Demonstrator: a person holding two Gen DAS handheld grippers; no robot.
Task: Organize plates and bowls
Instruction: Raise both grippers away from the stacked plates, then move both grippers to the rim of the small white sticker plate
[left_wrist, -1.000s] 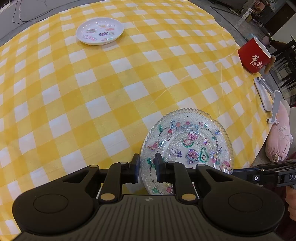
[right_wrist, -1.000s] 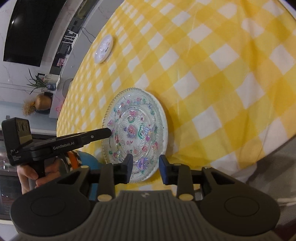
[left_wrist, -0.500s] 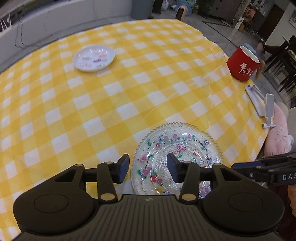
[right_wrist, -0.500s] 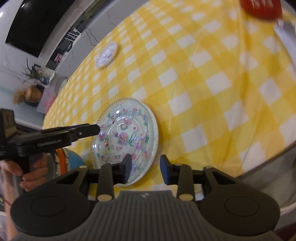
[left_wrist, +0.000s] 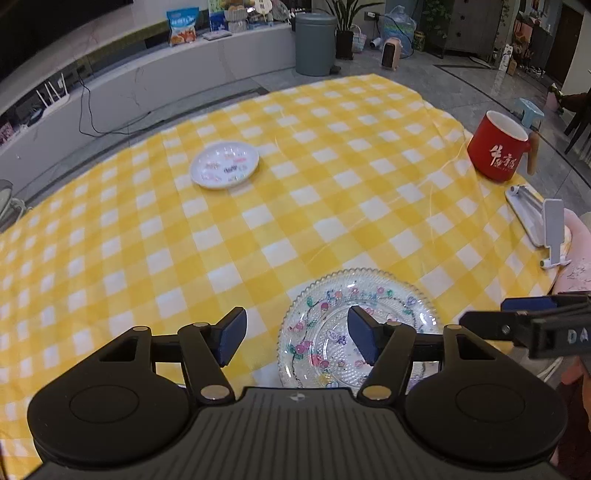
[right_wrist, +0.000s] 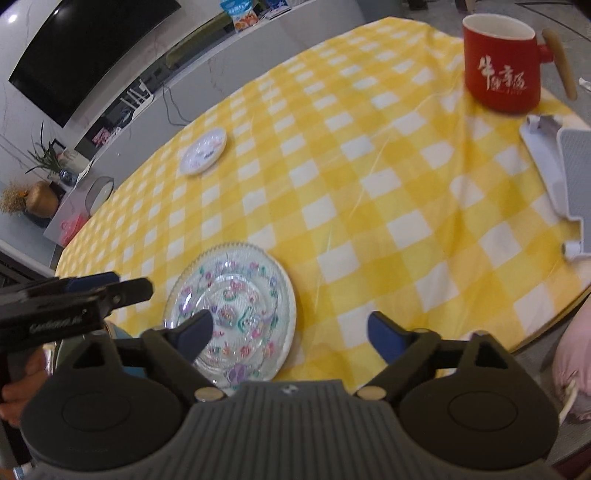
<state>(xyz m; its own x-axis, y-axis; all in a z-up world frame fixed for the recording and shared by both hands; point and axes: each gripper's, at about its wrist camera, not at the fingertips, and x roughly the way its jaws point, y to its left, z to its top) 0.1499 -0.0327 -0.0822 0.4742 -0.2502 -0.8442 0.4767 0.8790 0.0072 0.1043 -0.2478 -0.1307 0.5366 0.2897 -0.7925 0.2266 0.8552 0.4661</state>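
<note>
A clear glass plate (left_wrist: 332, 317) with coloured flower patterns lies flat on the yellow checked tablecloth at the near edge; in the right wrist view the glass plate (right_wrist: 236, 306) lies low left. My left gripper (left_wrist: 295, 338) hovers above its near left rim, jaws opening, nothing between the pads. My right gripper (right_wrist: 290, 336) hangs over the plate's right rim, jaws opening wide, also empty. A small white plate (left_wrist: 224, 165) with printed pictures rests far across the table, and the same white plate (right_wrist: 204, 150) shows far left in the right wrist view.
A red mug (left_wrist: 498, 151) with a wooden handle stands at the right edge; the mug (right_wrist: 500, 61) is top right in the right view. A white phone stand (left_wrist: 543, 225) lies beside it. A pink soft thing (left_wrist: 576, 266) sits past the table edge. A hand (right_wrist: 22, 376) holds the other gripper.
Both grippers let go of the glass plate, opened wide and rose. The plate now lies flat on the cloth. Both views tilted up to show more of the room.
</note>
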